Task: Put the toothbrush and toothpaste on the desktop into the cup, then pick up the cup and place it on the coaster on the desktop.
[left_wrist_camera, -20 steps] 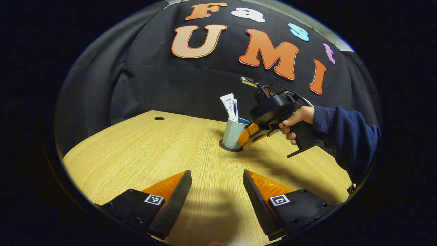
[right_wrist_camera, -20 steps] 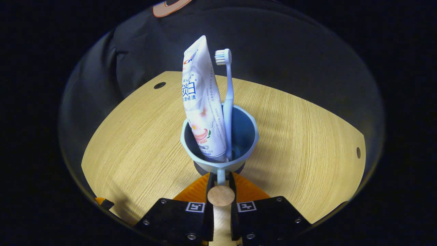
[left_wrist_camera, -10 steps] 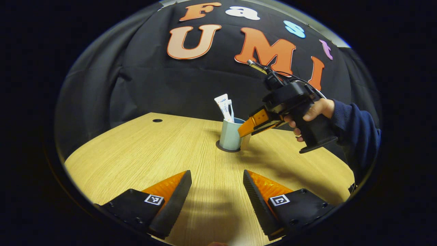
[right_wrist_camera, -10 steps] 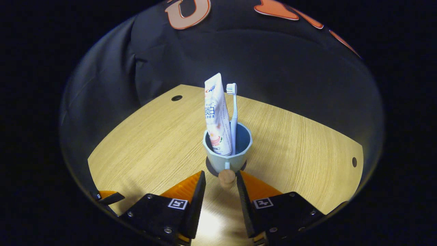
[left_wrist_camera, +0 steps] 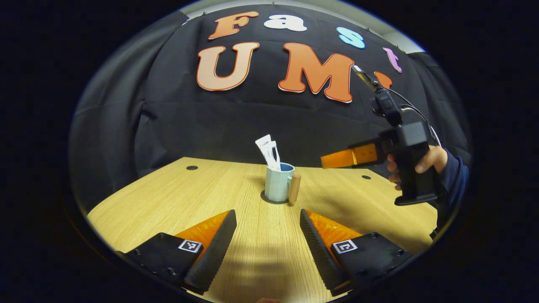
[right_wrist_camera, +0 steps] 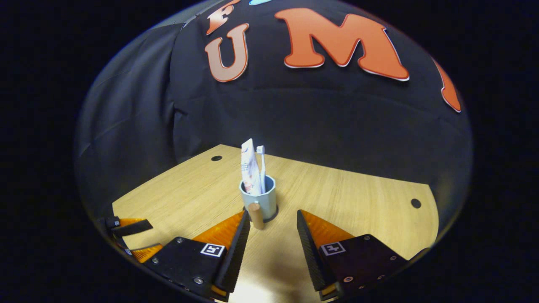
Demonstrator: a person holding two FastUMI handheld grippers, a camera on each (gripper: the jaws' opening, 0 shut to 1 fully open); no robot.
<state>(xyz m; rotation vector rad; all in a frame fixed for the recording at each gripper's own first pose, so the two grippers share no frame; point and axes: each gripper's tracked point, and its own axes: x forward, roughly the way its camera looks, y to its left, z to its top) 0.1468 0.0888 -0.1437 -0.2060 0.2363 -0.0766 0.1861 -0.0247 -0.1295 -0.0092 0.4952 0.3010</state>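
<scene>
In the left gripper view, the left gripper (left_wrist_camera: 267,246) hangs low over the wooden surface (left_wrist_camera: 168,202), jaws spread apart with nothing between them. Farther off at mid-surface the pale blue cup (left_wrist_camera: 276,185) stands on the dark coaster (left_wrist_camera: 265,198), with the toothpaste (left_wrist_camera: 265,149) and toothbrush (left_wrist_camera: 276,152) upright inside and its wooden handle (left_wrist_camera: 294,188) on the right. Right of the cup, raised well clear of it, the right gripper (left_wrist_camera: 343,158) is held by a hand (left_wrist_camera: 425,162) in a dark blue sleeve (left_wrist_camera: 454,181). In the right gripper view, that gripper (right_wrist_camera: 271,248) is released and empty, and the cup's handle (right_wrist_camera: 254,215) faces it.
</scene>
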